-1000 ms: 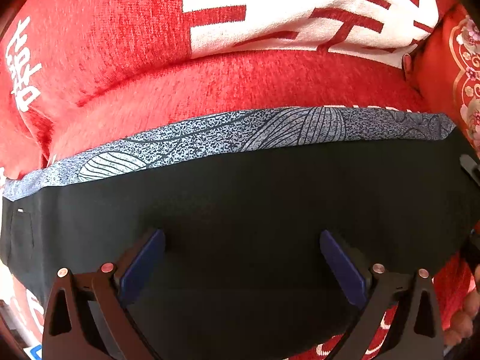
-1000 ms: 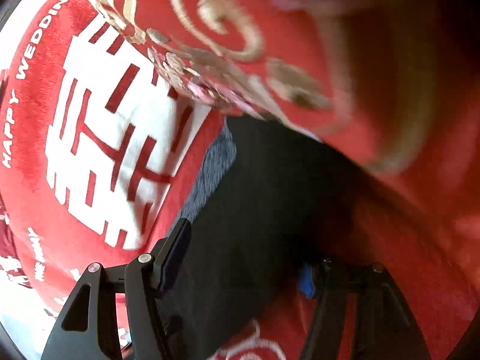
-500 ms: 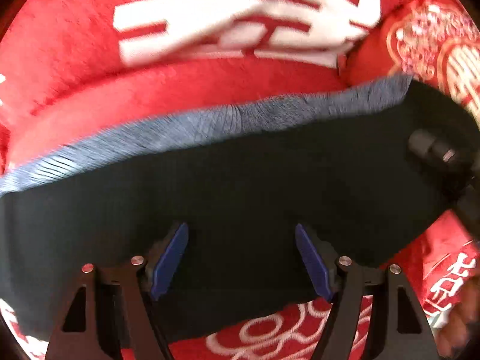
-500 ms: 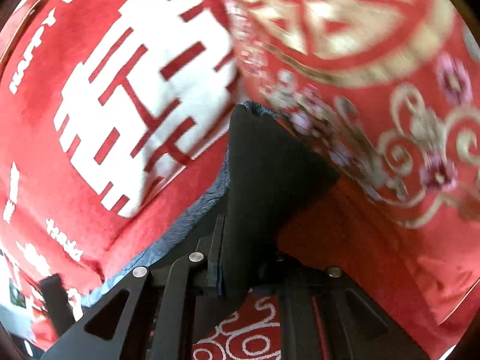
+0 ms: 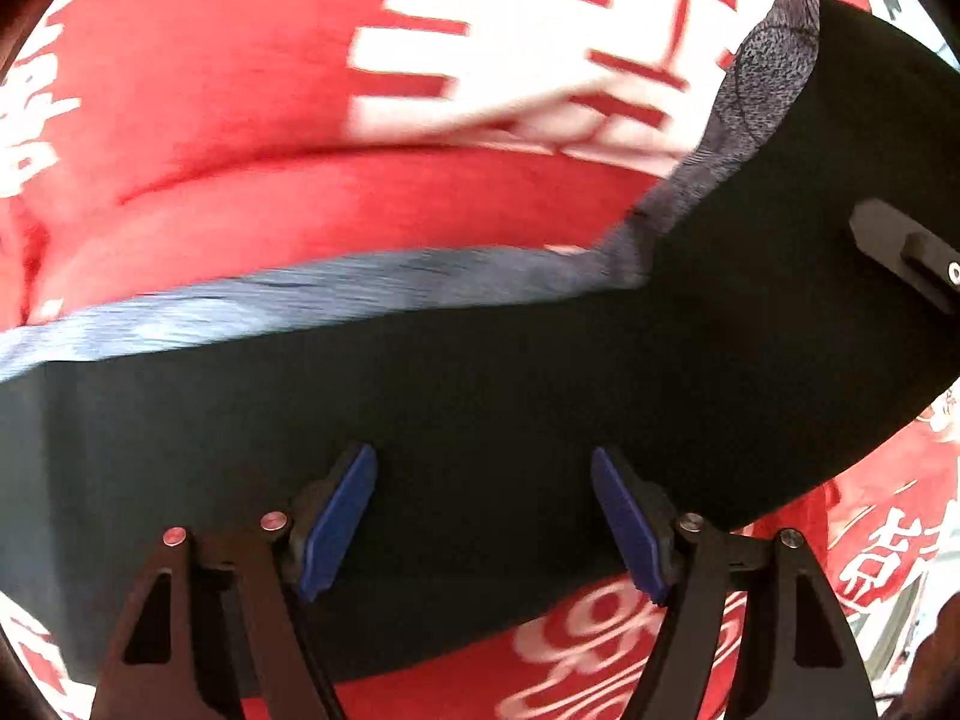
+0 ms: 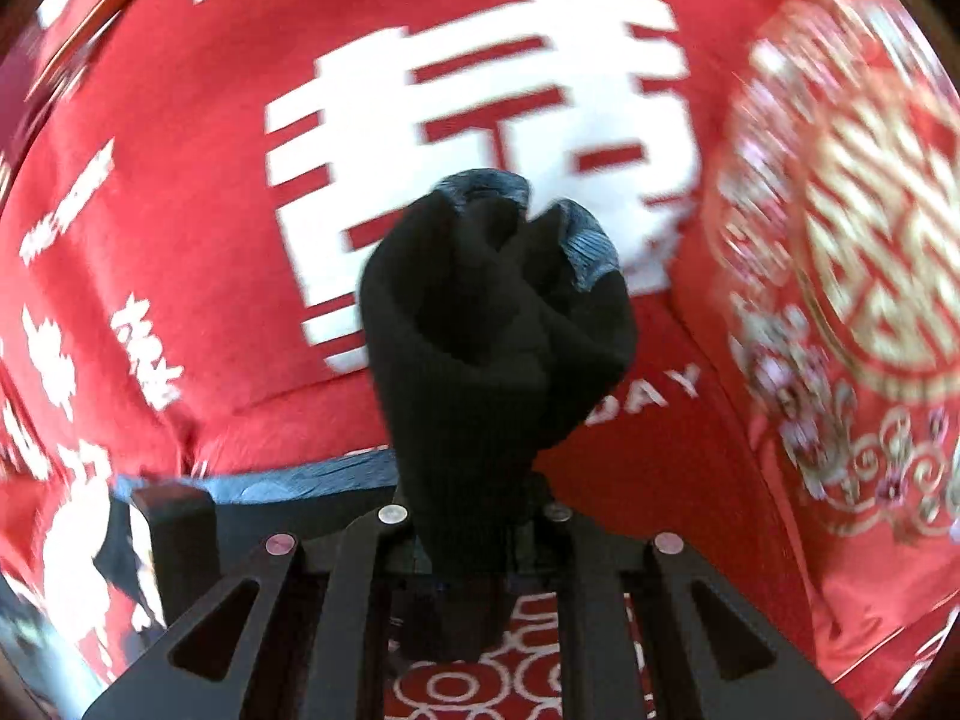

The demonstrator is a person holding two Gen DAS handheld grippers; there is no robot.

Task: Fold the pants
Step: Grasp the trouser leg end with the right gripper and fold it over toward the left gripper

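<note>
Black pants (image 5: 480, 372) with a grey patterned waistband (image 5: 300, 300) lie across red bedding. My left gripper (image 5: 483, 519) points down at their middle. Its blue pads (image 5: 336, 516) stand apart, with flat cloth spanning the gap and no fold pinched. In the left wrist view the pants' right end rises toward a black part of my right gripper (image 5: 906, 252). In the right wrist view my right gripper (image 6: 474, 516) is shut on that end. The bunched black cloth (image 6: 492, 324) sticks up beyond its fingers, with the grey band at the tip.
A red blanket with a large white character (image 6: 480, 90) covers the surface beyond the pants. A red pillow with gold embroidery (image 6: 870, 240) lies at the right, close to the lifted end. More red printed fabric (image 5: 600, 648) shows under the pants' near edge.
My right gripper went from open to shut on the pants' end, rolled and lifted it off the bedding. My left gripper's jaws narrowed and have stayed apart over the cloth.
</note>
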